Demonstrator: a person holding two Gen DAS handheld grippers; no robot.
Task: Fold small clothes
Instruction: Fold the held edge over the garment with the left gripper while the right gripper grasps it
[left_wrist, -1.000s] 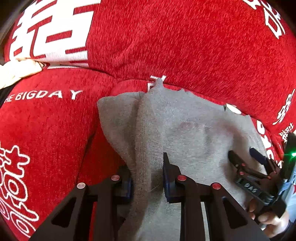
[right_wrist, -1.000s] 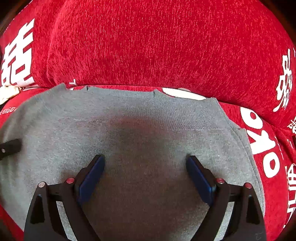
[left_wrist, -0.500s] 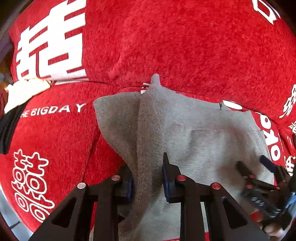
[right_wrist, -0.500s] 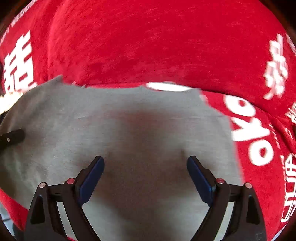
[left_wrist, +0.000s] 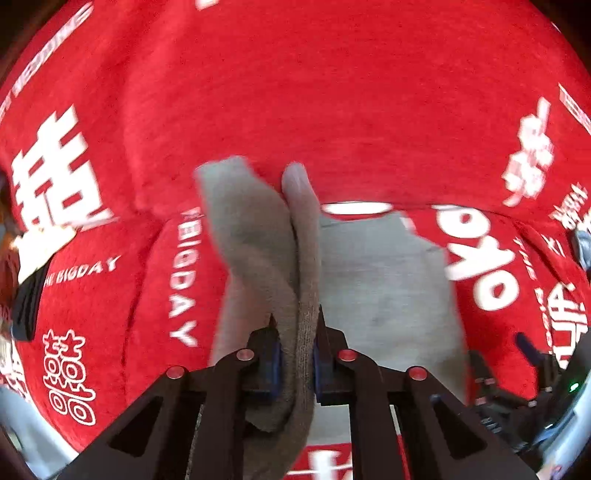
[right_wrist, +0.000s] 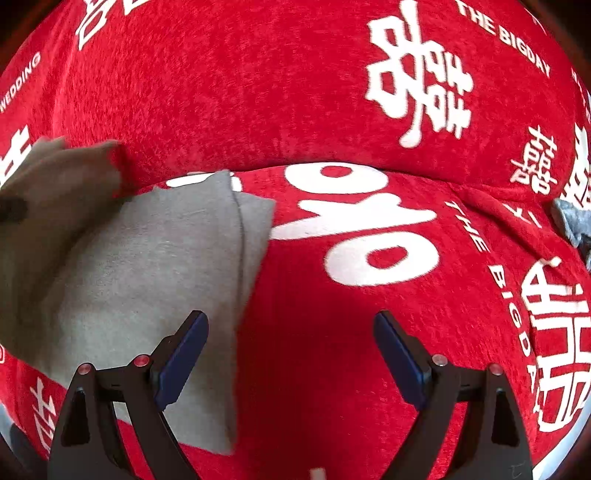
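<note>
A small grey knit garment (left_wrist: 376, 280) lies on the red sofa cover (left_wrist: 332, 110). Its left part is lifted in a raised fold. My left gripper (left_wrist: 297, 354) has that fold between its jaws, which are closing, and the pads press on the cloth. In the right wrist view the garment (right_wrist: 140, 273) fills the lower left, its right edge doubled over. My right gripper (right_wrist: 291, 354) stands wide open with nothing between its fingers. Its left finger is over the garment's right edge and its right finger over bare red cover. The same gripper (left_wrist: 517, 387) shows at the lower right of the left wrist view.
The red cover with white lettering (right_wrist: 354, 229) runs over the seat and up the back cushion (right_wrist: 258, 92). A grey-blue piece of cloth (right_wrist: 570, 221) lies at the far right. A cream thing (left_wrist: 40, 243) and a black thing (left_wrist: 26, 306) sit at the left edge.
Both grippers moved right and rose. The left one carried the grey fold with it and narrowed its jaws. The right one slid from over the garment's middle to its right edge.
</note>
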